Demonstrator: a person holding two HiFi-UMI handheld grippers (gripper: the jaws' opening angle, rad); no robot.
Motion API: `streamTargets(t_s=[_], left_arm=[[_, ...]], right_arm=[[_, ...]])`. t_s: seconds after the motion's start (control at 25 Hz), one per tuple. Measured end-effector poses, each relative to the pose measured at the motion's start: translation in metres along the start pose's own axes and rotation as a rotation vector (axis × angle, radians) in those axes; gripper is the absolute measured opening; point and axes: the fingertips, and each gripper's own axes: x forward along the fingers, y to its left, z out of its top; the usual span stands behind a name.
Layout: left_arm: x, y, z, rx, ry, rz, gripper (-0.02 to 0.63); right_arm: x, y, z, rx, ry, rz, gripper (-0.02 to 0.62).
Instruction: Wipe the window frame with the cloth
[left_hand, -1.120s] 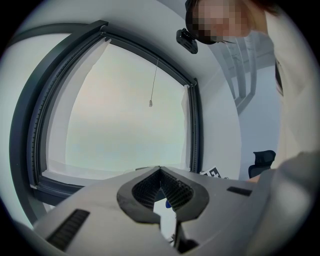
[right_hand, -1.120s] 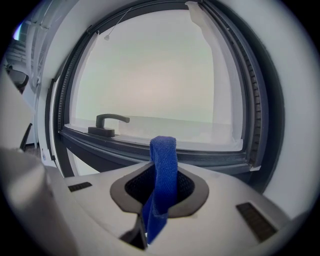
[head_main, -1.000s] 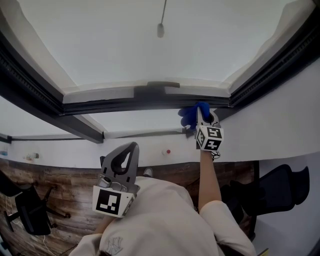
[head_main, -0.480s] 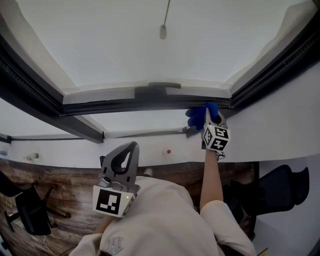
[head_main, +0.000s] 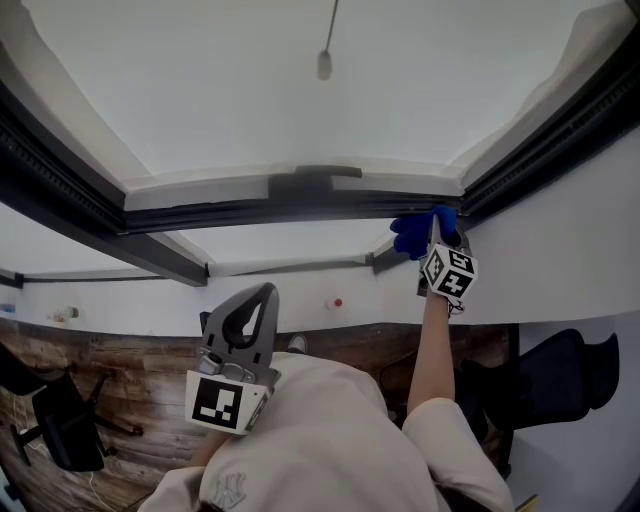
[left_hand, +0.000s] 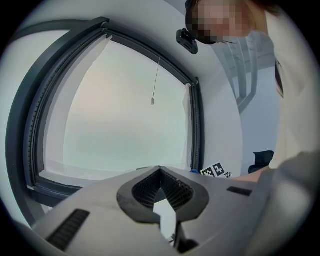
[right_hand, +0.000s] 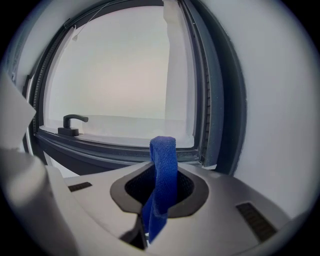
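The dark grey window frame (head_main: 300, 208) runs across the head view, and its bottom rail (right_hand: 115, 150) and right upright (right_hand: 220, 100) fill the right gripper view. My right gripper (head_main: 438, 238) is shut on a blue cloth (head_main: 414, 232) and presses it against the bottom rail close to the right corner. In the right gripper view the cloth (right_hand: 163, 150) stands folded up between the jaws of that gripper (right_hand: 161, 175). My left gripper (head_main: 262, 298) hangs low by the torso, away from the window, shut with nothing in it (left_hand: 160, 171).
A black window handle (right_hand: 72, 122) sits on the bottom rail at the left. A blind cord pull (head_main: 324, 62) hangs before the pane. The white sill (head_main: 280, 252) lies below the frame. Black office chairs (head_main: 565, 380) (head_main: 60, 425) stand on the wooden floor (head_main: 110, 370).
My right gripper has slid the blue cloth to the right along the bottom rail, toward the right corner. The left gripper has not moved.
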Motion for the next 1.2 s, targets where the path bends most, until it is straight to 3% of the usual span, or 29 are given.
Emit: streamTargets(t_s=[0.56, 1.2], left_arm=[[0.011, -0.001, -0.001, -0.001, 0.010, -0.007, 0.009], [0.017, 0.000, -0.003, -0.002, 0.012, -0.015, 0.009]], right_arm=[[0.003, -0.036, -0.001, 0.021, 0.010, -0.055, 0.060], [0.005, -0.044, -0.002, 0.038, -0.006, -0.046, 0.060]])
